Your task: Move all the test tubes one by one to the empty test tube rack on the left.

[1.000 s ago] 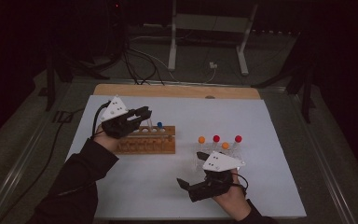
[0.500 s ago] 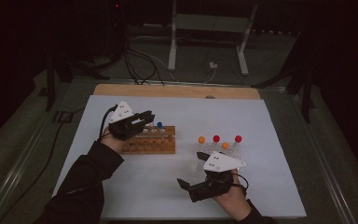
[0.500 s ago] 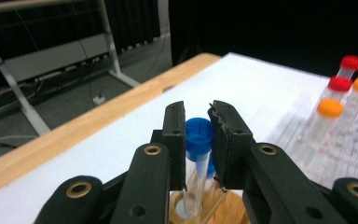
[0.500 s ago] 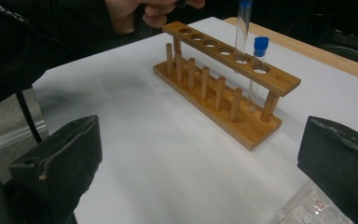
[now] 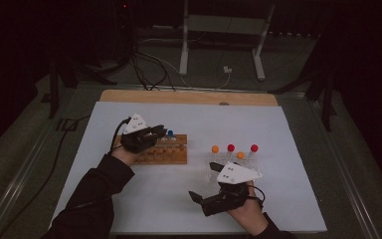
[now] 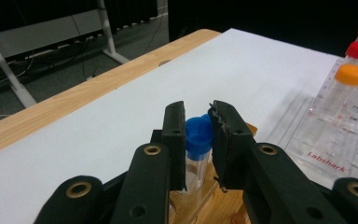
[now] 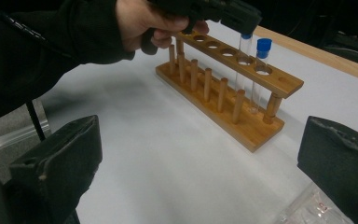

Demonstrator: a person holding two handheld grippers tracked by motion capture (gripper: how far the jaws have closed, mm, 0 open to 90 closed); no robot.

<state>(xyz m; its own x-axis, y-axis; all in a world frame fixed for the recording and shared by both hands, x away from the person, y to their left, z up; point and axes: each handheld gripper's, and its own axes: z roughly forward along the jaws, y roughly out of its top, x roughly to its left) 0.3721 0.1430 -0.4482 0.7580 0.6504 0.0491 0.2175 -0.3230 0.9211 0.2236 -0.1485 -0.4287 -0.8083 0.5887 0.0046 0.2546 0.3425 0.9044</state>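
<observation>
Your left gripper [image 5: 155, 135] has come down over the wooden rack [image 5: 166, 154] since a second ago, its jaws clamped on a blue-capped tube [image 6: 198, 138] — the tube now stands in a rack hole, so the placing looks nearly done. A second blue-capped tube [image 7: 261, 70] sits just beyond it. Your right gripper [image 5: 205, 196] hasn't moved — jaws wide apart, empty, beside the clear rack [image 5: 229, 164].

A person's left gripper [image 5: 155, 133] hangs over a wooden tube rack [image 5: 166, 152] on a white table sheet [image 5: 154, 194], beside a blue-capped tube [image 5: 170, 134]. The right gripper [image 5: 198, 195] rests low, near a clear rack [image 5: 234, 159] of orange- and red-capped tubes.
</observation>
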